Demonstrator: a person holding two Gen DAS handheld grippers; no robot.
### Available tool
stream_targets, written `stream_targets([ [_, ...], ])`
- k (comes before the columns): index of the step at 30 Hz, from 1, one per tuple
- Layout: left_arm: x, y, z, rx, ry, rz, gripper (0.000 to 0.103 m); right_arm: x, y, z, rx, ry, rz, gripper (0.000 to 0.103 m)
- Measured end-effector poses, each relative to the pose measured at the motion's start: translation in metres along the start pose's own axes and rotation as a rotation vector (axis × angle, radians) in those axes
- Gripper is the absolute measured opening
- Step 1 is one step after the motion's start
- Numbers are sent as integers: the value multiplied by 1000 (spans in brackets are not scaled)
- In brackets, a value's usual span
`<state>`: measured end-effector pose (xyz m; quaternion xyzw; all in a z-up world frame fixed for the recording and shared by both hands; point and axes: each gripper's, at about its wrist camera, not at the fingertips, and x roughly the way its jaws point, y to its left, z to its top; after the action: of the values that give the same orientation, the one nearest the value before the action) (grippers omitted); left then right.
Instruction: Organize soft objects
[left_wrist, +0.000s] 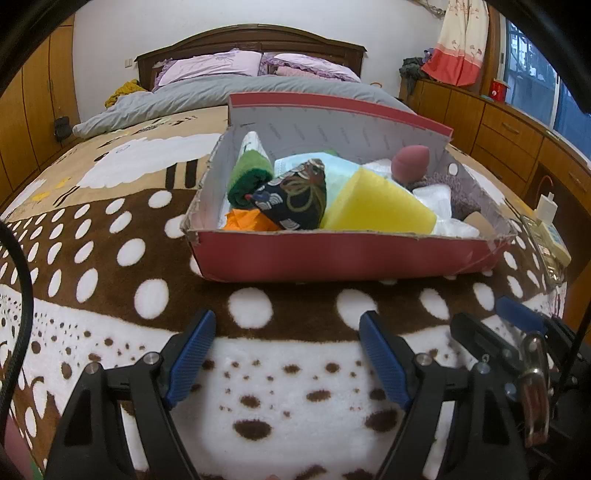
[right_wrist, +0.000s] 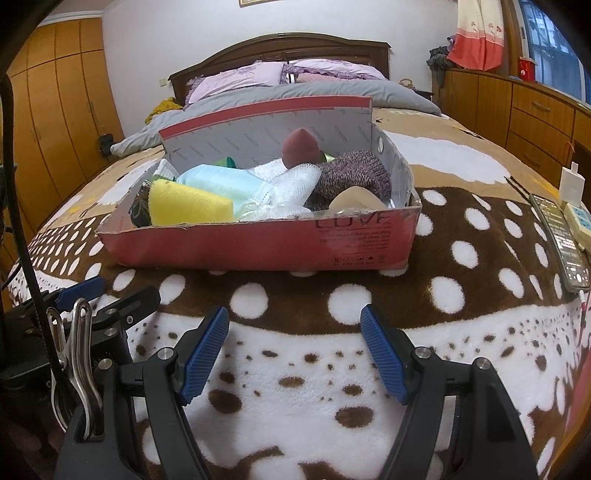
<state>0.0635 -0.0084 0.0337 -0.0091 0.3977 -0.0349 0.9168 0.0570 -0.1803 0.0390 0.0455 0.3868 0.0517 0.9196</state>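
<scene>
A red cardboard box sits on the spotted brown-and-white blanket, its lid standing up behind it. Inside lie a yellow sponge, a dark patterned pouch, a green cloth, an orange piece, a pale blue cloth, white mesh fabric, a purple knit sock and a maroon egg-shaped sponge. My left gripper and right gripper both hover open and empty over the blanket, short of the box.
A remote control and a white power strip lie at the blanket's right edge. Grey duvet and pink pillows lie at the bed's head. Wooden cabinets line the right wall, wardrobes the left.
</scene>
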Motion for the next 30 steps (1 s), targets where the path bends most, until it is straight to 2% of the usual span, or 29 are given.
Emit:
stream_targets([
  [30, 6, 0, -4, -6, 12, 17, 83, 5, -1, -6, 13, 18, 6, 76],
])
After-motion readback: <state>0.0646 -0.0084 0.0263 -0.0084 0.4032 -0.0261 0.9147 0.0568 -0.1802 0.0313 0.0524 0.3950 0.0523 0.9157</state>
